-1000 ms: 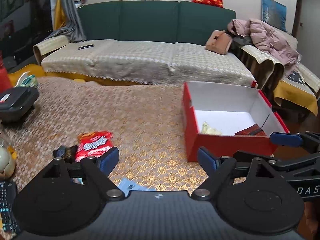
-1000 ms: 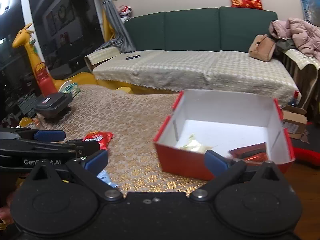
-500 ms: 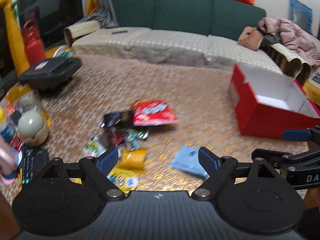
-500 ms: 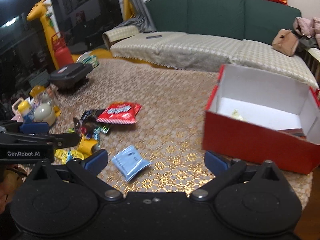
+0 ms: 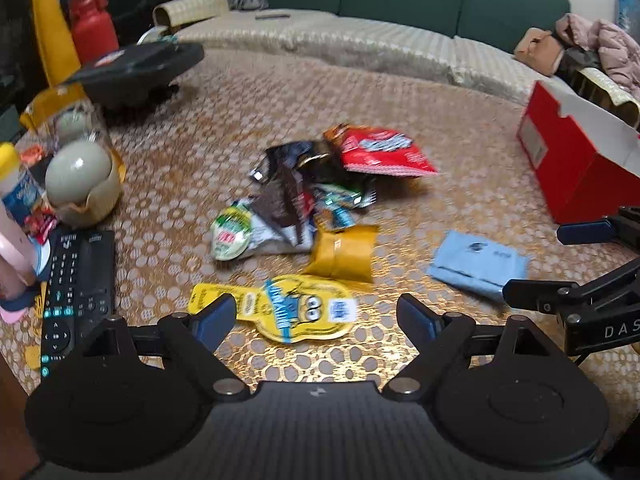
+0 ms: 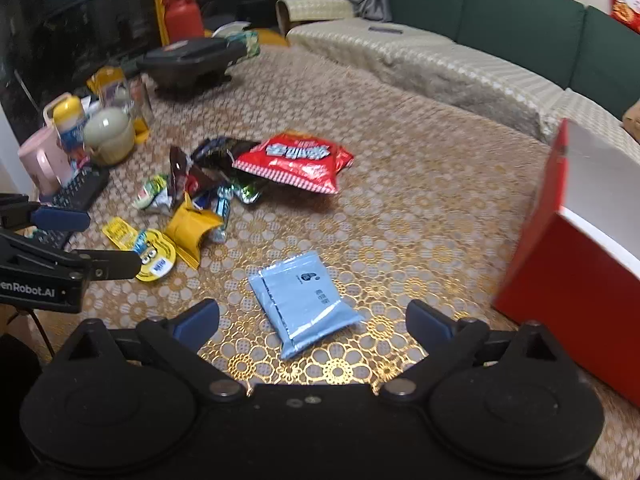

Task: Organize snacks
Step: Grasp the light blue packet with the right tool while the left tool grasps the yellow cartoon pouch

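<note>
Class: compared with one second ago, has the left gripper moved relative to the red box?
Yes. The left gripper has swung left, away from the red box, which now sits at the far right edge; the snack pile fills the view.

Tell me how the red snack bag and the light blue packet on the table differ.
The red snack bag is larger, puffy and boldly printed; the light blue packet is smaller, flatter and nearly plain. The red bag touches the snack pile; the blue packet lies alone before the right claw. Both rest sealed on the table, outside the red box.

Loose snack packets heaped mid-desk, red bag (image 6: 294,160) atop, yellow cartoon pouch (image 5: 296,307) nearest, blue packet (image 6: 304,303) flat apart, red box (image 5: 576,160) open at right
</note>
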